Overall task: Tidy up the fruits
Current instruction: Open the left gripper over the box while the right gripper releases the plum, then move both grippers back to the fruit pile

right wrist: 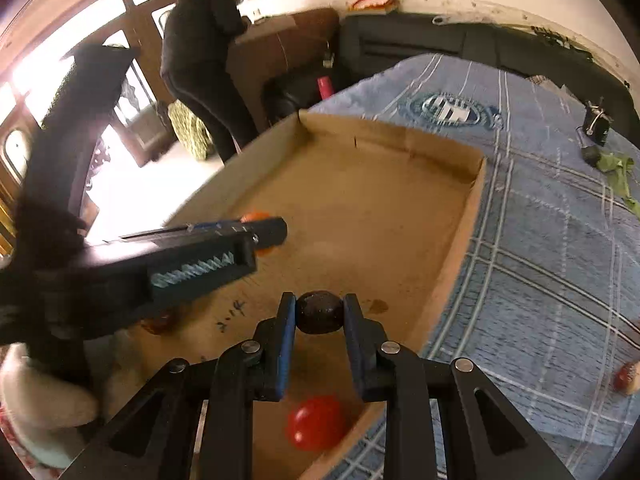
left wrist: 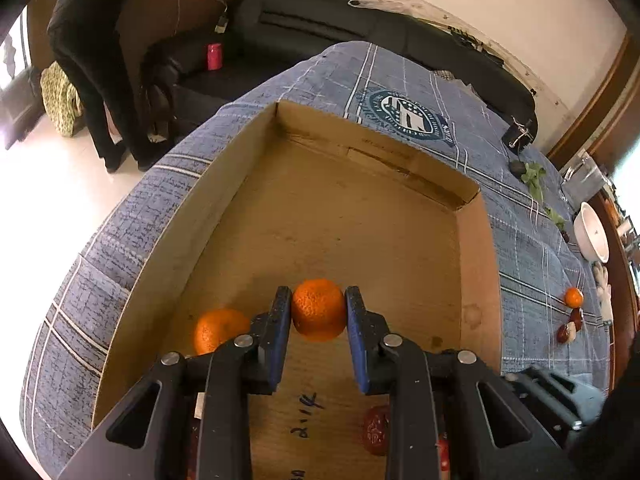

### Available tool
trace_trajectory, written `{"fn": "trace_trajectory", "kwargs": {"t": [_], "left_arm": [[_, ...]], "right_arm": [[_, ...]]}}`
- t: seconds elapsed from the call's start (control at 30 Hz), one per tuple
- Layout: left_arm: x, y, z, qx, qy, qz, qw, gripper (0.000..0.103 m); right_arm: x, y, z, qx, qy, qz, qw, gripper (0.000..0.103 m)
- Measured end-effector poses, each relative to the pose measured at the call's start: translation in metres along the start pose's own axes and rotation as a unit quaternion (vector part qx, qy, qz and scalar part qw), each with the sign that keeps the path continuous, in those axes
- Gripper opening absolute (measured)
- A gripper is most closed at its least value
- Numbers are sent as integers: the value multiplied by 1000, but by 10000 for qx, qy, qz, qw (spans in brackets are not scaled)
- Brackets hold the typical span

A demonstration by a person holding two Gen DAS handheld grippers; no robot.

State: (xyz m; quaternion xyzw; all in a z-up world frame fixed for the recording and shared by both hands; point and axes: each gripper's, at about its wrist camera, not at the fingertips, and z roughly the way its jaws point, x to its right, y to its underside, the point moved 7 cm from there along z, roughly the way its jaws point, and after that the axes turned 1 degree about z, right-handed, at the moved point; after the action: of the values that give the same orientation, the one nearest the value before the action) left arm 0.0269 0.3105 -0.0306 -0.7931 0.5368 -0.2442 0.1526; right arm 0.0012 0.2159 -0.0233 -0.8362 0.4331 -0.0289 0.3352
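Observation:
My left gripper [left wrist: 319, 309] is shut on an orange [left wrist: 319, 307] and holds it over the near part of a shallow cardboard tray [left wrist: 476, 240]. A second orange [left wrist: 218, 330] lies in the tray just left of it. A wrinkled red date [left wrist: 376, 430] lies in the tray below the gripper. My right gripper [right wrist: 320, 312] is shut on a dark brown round fruit [right wrist: 320, 312] above the tray's [right wrist: 460, 236] near right side. A red tomato [right wrist: 317, 423] lies in the tray under it. The left gripper [right wrist: 264, 234] shows from the side in the right wrist view.
The tray sits on a blue checked cloth [left wrist: 532, 248]. On the cloth at right lie another orange [left wrist: 573, 297], red dates [left wrist: 568, 330], green leaves [left wrist: 534, 176], a white bowl [left wrist: 592, 236] and a black clip [left wrist: 520, 134]. A person [right wrist: 200, 60] stands beyond the table by a black sofa [left wrist: 320, 28].

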Motion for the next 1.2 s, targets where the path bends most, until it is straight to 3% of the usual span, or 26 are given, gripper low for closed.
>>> {"fn": "trace_trajectory", "kwargs": {"t": [0.13, 0.3, 0.47, 0.63, 0.9, 1.07, 1.2], "left_arm": [[-4, 1, -1, -29, 117, -128, 9998, 27], [-8, -1, -13, 114, 236, -276, 9993, 46], [-11, -3, -47, 417, 457, -509, 9968, 53], [-1, -1, -87, 885, 529, -522, 9933, 68], [65, 15, -102, 831, 1035, -30, 9911, 73], [127, 31, -83, 555, 1221, 554, 9894, 73], [176, 49, -58, 278, 1311, 1008, 9858, 73]], "right_arm": [[-2, -2, 11, -72, 102, -113, 9999, 28], [-6, -5, 7, -36, 77, -163, 9998, 30], [-1, -6, -20, 202, 118, -158, 9996, 36], [20, 2, -65, 596, 279, -84, 9978, 55], [105, 39, -143, 977, 888, 580, 9896, 61], [183, 67, -185, 1078, 1542, 1198, 9748, 61], [240, 84, -206, 1113, 1744, 1810, 9615, 61]]}}
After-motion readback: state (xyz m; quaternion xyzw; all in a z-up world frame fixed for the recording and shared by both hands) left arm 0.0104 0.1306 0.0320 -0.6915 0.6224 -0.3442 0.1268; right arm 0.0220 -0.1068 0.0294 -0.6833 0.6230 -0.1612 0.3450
